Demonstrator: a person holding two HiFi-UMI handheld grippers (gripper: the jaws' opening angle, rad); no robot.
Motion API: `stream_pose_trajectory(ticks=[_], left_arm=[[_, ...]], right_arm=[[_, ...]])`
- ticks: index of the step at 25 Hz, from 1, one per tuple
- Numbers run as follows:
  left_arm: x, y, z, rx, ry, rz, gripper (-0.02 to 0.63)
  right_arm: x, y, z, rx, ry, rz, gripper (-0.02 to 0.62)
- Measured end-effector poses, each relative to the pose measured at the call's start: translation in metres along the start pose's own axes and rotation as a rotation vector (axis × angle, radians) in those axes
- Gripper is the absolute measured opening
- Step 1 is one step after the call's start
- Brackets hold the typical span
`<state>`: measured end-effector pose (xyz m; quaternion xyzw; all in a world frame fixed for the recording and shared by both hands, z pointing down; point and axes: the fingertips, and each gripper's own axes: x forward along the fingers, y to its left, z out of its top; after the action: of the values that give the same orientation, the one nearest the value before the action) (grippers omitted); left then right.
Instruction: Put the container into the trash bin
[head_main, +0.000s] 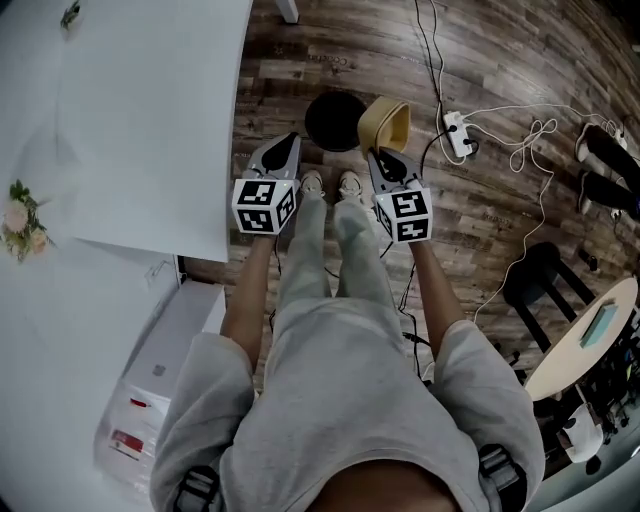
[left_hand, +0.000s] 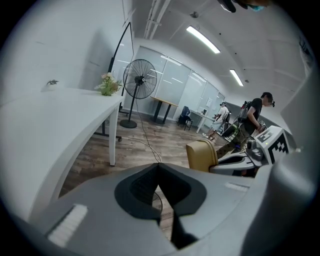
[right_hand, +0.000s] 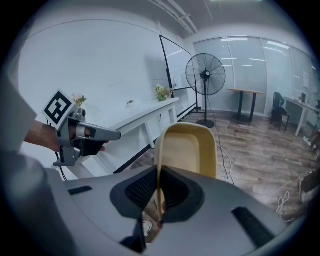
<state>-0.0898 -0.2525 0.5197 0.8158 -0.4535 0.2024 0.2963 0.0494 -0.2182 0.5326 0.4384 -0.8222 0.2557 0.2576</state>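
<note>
A tan plastic container (head_main: 385, 122) hangs on edge beside the round black trash bin (head_main: 334, 120) on the wood floor, just to the bin's right in the head view. My right gripper (head_main: 382, 155) is shut on the container's rim. In the right gripper view the container (right_hand: 190, 150) stands upright with its thin wall pinched at my right gripper (right_hand: 160, 175). My left gripper (head_main: 283, 148) floats left of the bin, shut and with nothing in it. In the left gripper view my left gripper (left_hand: 159, 172) shows its pads meeting, with the container (left_hand: 202, 155) off to the right.
A white table (head_main: 150, 120) fills the left, with a white drawer unit (head_main: 165, 380) below it. My shoes (head_main: 313, 184) stand just before the bin. A power strip with cables (head_main: 458, 132) lies to the right, near a black stool (head_main: 535, 275). A standing fan (left_hand: 140, 80) is farther off.
</note>
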Motion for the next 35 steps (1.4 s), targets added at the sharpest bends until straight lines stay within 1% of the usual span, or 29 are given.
stream_pose_trajectory(ticks=[9, 16, 26, 35], left_arm=[[0.021, 0.021, -0.042, -0.016, 0.016, -0.007, 0.009], [0.038, 0.027, -0.078, -0.037, 0.023, -0.015, 0.009], [0.060, 0.031, -0.129, -0.030, 0.042, -0.029, 0.009], [0.084, 0.046, -0.159, -0.025, 0.031, -0.037, 0.009]], right_arm=[[0.031, 0.005, -0.041, 0.015, 0.029, -0.010, 0.031], [0.050, 0.013, -0.077, 0.026, 0.054, 0.003, 0.031], [0.076, 0.022, -0.132, 0.027, 0.081, 0.029, 0.031], [0.111, 0.024, -0.168, 0.037, 0.086, 0.041, 0.031]])
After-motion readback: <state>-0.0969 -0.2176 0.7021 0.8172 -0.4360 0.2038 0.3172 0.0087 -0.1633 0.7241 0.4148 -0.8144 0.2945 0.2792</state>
